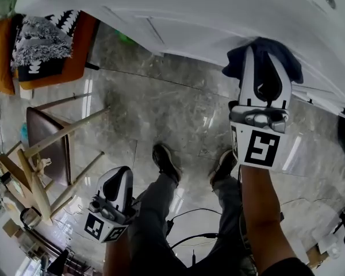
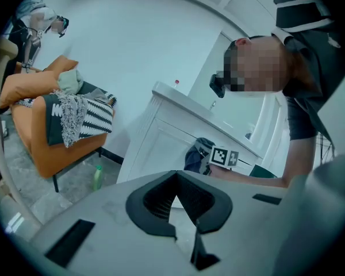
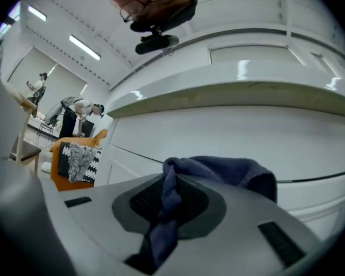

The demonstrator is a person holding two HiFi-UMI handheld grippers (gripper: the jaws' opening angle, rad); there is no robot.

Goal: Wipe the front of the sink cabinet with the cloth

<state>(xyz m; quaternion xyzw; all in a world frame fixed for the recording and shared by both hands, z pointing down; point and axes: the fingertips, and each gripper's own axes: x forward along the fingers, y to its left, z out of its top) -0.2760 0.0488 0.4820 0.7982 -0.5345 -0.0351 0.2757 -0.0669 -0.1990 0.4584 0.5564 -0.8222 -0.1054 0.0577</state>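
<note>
Currently my right gripper [image 1: 265, 68] clamps one fold of the cloth [image 1: 236, 62] against the cabinet front [image 1: 178, 33] at 1 o'clock; wiping drag may pull it free. My left gripper [image 1: 118, 180] hangs closed, empty

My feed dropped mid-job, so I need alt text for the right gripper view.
The right gripper is shut on a dark blue cloth, its bunched end held up against or just short of the white sink cabinet front. An orange chair draped with a patterned throw stands in the background at left.
</note>
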